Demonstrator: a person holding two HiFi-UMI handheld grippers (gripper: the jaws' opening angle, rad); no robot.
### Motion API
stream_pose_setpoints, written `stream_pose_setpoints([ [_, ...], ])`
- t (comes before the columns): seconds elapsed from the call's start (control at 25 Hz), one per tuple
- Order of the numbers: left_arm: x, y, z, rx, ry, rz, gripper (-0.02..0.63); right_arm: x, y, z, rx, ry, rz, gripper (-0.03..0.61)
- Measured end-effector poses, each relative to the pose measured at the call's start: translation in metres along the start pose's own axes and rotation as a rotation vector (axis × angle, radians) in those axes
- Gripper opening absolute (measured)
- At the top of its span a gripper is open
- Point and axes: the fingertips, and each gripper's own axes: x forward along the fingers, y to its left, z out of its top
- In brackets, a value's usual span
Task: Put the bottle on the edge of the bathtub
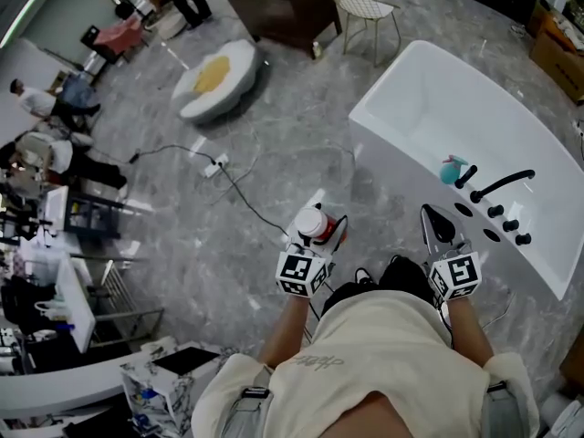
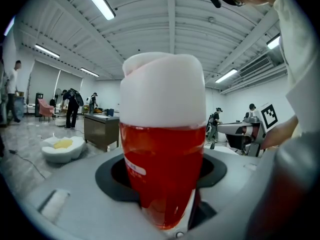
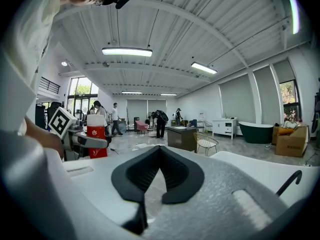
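Observation:
A red bottle [image 1: 313, 224] with a white cap stands upright between the jaws of my left gripper [image 1: 315, 215], which is shut on it. In the left gripper view the bottle [image 2: 162, 149] fills the middle. It also shows small at the left of the right gripper view, as the bottle [image 3: 96, 134]. My right gripper [image 1: 440, 224] is shut with nothing in it; its black pads [image 3: 145, 176] meet at the tip. The white bathtub [image 1: 401, 89] lies to the right, its near edge just beyond the right gripper. Both grippers hang over the grey floor, short of the tub.
On the tub's edge stand a black faucet [image 1: 502, 185], black knobs [image 1: 509, 225] and a teal object [image 1: 453, 169]. A cable with a power strip [image 1: 216, 165] runs over the floor. Further off are an egg-shaped cushion [image 1: 217, 78], a wire chair [image 1: 367, 9] and a dark cabinet [image 1: 278, 5].

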Motion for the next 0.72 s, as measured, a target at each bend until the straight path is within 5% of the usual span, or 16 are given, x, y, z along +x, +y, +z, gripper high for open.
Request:
stream_pose_setpoints([
  [0.4, 0.04, 0.012, -0.001, -0.011, 0.037, -0.011, 0.296, 0.027, -0.039, -0.013, 0.03, 0.056, -0.021, 0.002],
  [0.72, 0.111, 0.04, 0.038, 0.029, 0.021, -0.053, 0.296, 0.11, -0.083, 0.001, 0.023, 0.02, 0.023, 0.002],
])
